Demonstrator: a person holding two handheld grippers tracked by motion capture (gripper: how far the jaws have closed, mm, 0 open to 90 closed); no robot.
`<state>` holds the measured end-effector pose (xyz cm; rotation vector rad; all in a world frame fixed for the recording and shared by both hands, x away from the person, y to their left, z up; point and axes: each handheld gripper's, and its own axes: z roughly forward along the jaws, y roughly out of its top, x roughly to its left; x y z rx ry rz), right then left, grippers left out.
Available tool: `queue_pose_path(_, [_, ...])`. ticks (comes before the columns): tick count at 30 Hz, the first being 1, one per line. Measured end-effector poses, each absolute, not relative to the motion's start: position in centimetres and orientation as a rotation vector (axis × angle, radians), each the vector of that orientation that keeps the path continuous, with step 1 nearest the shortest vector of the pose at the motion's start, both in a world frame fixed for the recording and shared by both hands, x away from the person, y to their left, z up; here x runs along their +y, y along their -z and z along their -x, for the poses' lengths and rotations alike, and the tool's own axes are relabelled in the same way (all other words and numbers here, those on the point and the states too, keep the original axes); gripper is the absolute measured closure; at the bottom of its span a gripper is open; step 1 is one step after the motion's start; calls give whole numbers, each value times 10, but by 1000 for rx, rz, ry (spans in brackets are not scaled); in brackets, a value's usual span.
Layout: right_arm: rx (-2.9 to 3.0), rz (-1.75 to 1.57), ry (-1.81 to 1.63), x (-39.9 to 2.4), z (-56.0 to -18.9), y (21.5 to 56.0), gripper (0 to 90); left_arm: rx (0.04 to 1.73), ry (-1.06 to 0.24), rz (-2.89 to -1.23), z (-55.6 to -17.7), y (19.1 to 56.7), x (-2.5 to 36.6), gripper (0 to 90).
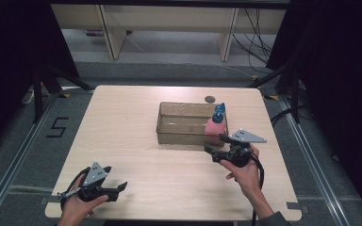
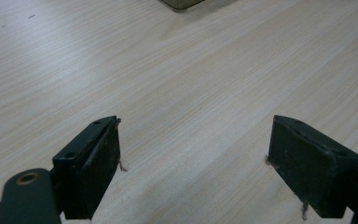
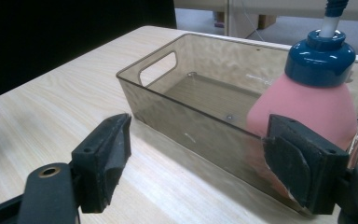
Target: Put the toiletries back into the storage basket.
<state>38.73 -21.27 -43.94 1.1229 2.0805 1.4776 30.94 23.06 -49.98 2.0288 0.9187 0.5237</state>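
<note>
- Here, in the high view, a pink bottle (image 1: 214,126) with a blue pump top stands upright inside the smoky clear bin (image 1: 179,123), at its right end, and the bin sits toward the far right part of the surface (image 1: 136,155). The right claw (image 1: 213,144) hangs just outside the bin's near wall, jaws apart and gripping nothing. The left claw (image 1: 121,187) rests near the near-left corner of the surface, well apart from the bin.
- In the left gripper view, the left claw (image 2: 193,161) stands wide open over bare wood, with nothing between its jaws.
- In the right gripper view, the right claw (image 3: 198,163) is open and aimed at the bin's (image 3: 191,126) near wall, the bottle (image 3: 307,105) just behind it. I judge the bottle's placement done, or a reach for it starting; a grasp would need the claw lifted over the rim.
</note>
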Motion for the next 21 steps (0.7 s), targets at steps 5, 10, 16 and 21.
queue_pose_path(5, [2102, -1155, -1481, -212, -384, 441, 220, 918, -524, -2029, -309, 500, 231, 165])
queue_pose_path(10, [2108, -1095, -1471, -213, -382, 443, 195, 919, -524, -2028, -309, 500, 230, 164])
queue_pose_path(16, [2106, -1111, -1486, -211, -377, 445, 175, 919, -524, -2028, -309, 500, 231, 164])
queue_pose_path(21, [2101, -1100, -1496, -211, -372, 448, 161, 921, -524, -2029, -309, 500, 230, 165])
